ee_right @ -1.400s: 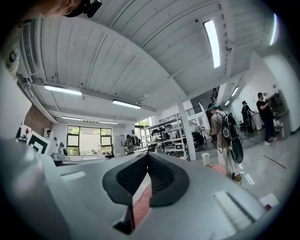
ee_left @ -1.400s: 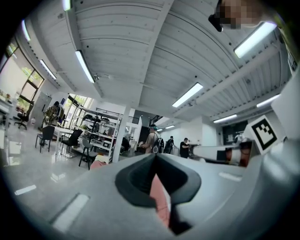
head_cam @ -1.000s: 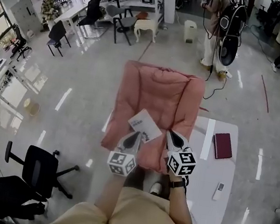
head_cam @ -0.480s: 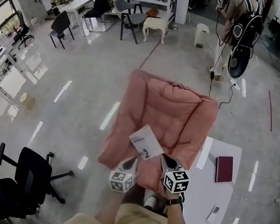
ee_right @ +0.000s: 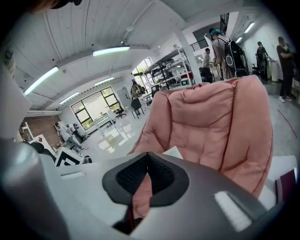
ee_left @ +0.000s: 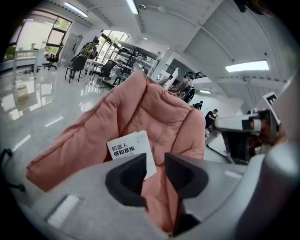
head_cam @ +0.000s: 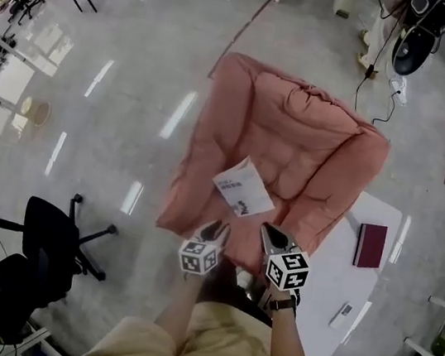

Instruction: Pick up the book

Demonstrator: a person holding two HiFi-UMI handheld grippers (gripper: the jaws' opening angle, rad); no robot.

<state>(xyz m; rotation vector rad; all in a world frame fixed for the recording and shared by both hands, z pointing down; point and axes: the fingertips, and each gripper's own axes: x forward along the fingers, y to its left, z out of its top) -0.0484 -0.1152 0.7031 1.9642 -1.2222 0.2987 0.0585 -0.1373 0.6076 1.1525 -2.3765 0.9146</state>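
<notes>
Glossy grey floor (head_cam: 124, 57); black office chair (head_cam: 51, 230); white table (head_cam: 326, 290); ceiling strip lights (ee_right: 112, 50).

- A glossy pale grey floor (head_cam: 141, 59) fills the head view and carries all the furniture.
- A pink quilted armchair (head_cam: 296, 134) stands on the floor at the centre.
- A white booklet (head_cam: 243, 187) with black print on its cover lies flat on the armchair's seat, turned corner-wise, near the front edge.
- A white table (head_cam: 333, 274) stands on the floor just beside the armchair, at the right of the head view.
- A dark red book (head_cam: 370, 245) lies closed on the table top.
- A small white remote control (head_cam: 341, 315) lies on the same table, well apart from the red book.
- A black office chair (head_cam: 47, 229) stands on the floor at the lower left.
</notes>
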